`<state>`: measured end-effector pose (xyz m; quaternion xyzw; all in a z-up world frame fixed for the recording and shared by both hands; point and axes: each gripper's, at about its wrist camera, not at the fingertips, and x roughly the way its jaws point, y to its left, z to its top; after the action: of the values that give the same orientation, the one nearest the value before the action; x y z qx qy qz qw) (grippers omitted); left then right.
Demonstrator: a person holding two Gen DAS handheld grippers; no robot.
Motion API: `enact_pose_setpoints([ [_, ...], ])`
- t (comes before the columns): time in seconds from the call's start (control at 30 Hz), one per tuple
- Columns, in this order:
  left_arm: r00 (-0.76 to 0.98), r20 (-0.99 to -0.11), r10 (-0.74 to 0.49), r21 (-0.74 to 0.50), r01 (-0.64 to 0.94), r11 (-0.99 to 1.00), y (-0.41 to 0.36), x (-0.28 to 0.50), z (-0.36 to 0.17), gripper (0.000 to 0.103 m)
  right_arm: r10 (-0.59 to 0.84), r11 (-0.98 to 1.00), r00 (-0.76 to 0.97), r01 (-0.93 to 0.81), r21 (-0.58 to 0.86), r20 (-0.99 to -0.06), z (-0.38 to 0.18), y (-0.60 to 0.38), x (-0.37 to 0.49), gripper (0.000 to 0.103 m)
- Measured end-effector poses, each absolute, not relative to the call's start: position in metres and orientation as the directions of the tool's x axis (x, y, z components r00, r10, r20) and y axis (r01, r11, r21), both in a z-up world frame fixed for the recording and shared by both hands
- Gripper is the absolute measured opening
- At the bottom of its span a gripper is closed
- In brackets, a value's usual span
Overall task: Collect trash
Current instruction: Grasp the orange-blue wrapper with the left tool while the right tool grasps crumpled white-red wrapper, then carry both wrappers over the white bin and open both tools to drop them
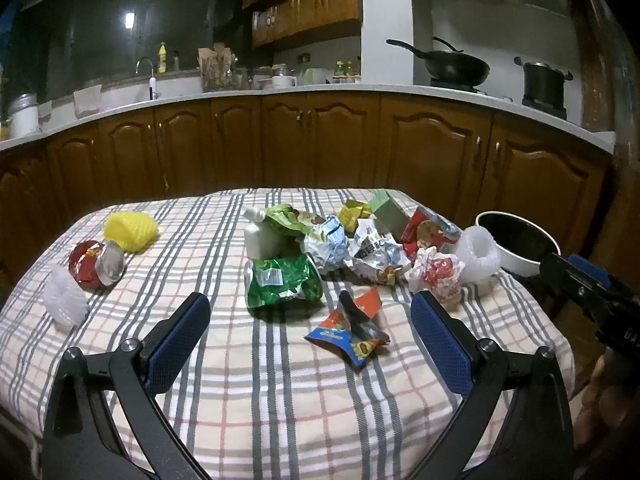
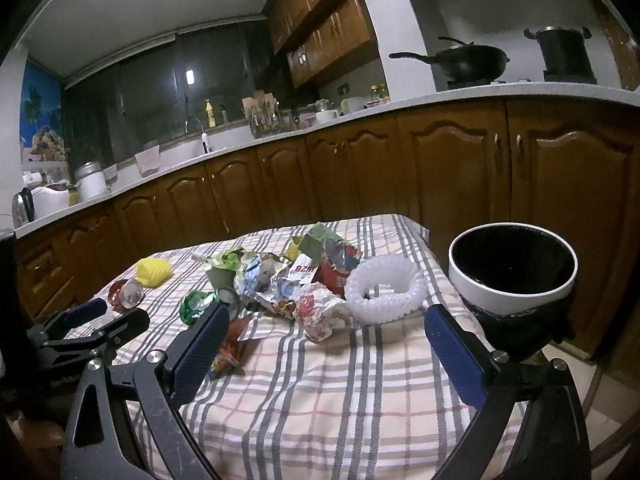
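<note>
Left tongs (image 1: 310, 314): spread wide, holding nothing and touching nothing. They hang above the near part of the tabletop (image 1: 280, 380), which is covered by a checked cloth. A blue and orange wrapper (image 1: 352, 330) lies on the cloth between the two blue pads, apart from both.

Right tongs (image 2: 326, 334): spread wide, empty, not in contact with any item. They hang over the near right part of the tabletop. In the left wrist view they appear at the right edge of the frame (image 1: 588, 280), just beside the bin.

Trash, central pile toward the far edge of the tabletop:
- green packet (image 1: 282, 280), nearest the left tongs;
- white bottle (image 1: 260, 236) behind the green packet;
- crumpled silver and blue wrappers (image 1: 330, 246);
- green carton (image 1: 388, 210) near the far edge;
- crumpled red and white wrapper (image 2: 322, 314);
- white foam net sleeve (image 2: 386, 290) at the right edge, touching the pile.

Trash, left side of the tabletop, well apart from the pile:
- yellow foam net (image 1: 130, 230);
- red snack packet (image 1: 96, 264);
- second white foam net (image 1: 64, 300) near the left edge.

Bin (image 2: 512, 266): white rim, black interior, standing just off the right edge of the tabletop.
</note>
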<state>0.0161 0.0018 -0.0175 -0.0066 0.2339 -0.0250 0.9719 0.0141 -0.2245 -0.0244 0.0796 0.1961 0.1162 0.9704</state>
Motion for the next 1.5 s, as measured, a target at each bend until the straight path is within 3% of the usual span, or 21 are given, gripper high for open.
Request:
enact_pose_setpoints([
  [0.2,0.864,-0.5,-0.064,-0.024,0.06,0.998,-0.002,0.028,-0.025,0.102,0.299,0.946,0.871,-0.217,0.24,-0.39,-0.03,-0.226,0.026,0.096],
  [0.27,0.855,-0.513,-0.072,-0.028,0.067,0.997,-0.002,0.033,-0.027,0.102,0.32,0.939,0.857,-0.231,0.254,-0.403,-0.032,-0.226,0.033,0.09],
  [0.43,0.83,-0.549,-0.096,-0.041,0.088,0.995,-0.006,0.048,-0.032,0.095,0.363,0.921,0.813,-0.239,0.307,-0.456,-0.044,-0.227,0.056,0.059],
  [0.5,0.812,-0.573,-0.113,-0.056,0.099,0.994,-0.007,0.057,-0.037,0.09,0.378,0.915,0.795,-0.24,0.326,-0.474,-0.049,-0.227,0.066,0.055],
  [0.63,0.774,-0.618,-0.138,-0.08,0.113,0.99,-0.009,0.073,-0.048,0.081,0.401,0.905,0.76,-0.244,0.347,-0.511,-0.061,-0.223,0.081,0.049],
  [0.9,0.721,-0.679,-0.137,-0.079,0.114,0.99,-0.014,0.099,-0.066,0.068,0.415,0.898,0.715,-0.223,0.378,-0.563,-0.078,-0.223,0.11,0.048],
  [0.97,0.703,-0.695,-0.154,-0.095,0.122,0.988,-0.014,0.105,-0.071,0.055,0.425,0.893,0.704,-0.223,0.391,-0.569,-0.079,-0.222,0.116,0.047],
  [1.03,0.688,-0.704,-0.177,-0.117,0.133,0.984,-0.014,0.11,-0.075,0.046,0.424,0.895,0.699,-0.225,0.386,-0.576,-0.08,-0.219,0.121,0.033],
  [1.07,0.682,-0.707,-0.188,-0.128,0.139,0.982,-0.014,0.112,-0.076,0.036,0.424,0.895,0.696,-0.227,0.383,-0.579,-0.081,-0.218,0.124,0.029],
  [1.17,0.661,-0.714,-0.231,-0.168,0.158,0.973,-0.013,0.116,-0.079,0.017,0.432,0.893,0.693,-0.241,0.38,-0.577,-0.081,-0.214,0.125,0.023],
  [1.23,0.661,-0.71,-0.244,-0.179,0.166,0.97,-0.013,0.115,-0.076,0.012,0.438,0.892,0.694,-0.256,0.373,-0.571,-0.079,-0.21,0.122,0.019],
  [1.5,0.691,-0.663,-0.289,-0.197,0.211,0.957,-0.014,0.101,-0.051,0.009,0.465,0.878,0.72,-0.297,0.376,-0.515,-0.052,-0.216,0.1,0.019],
])
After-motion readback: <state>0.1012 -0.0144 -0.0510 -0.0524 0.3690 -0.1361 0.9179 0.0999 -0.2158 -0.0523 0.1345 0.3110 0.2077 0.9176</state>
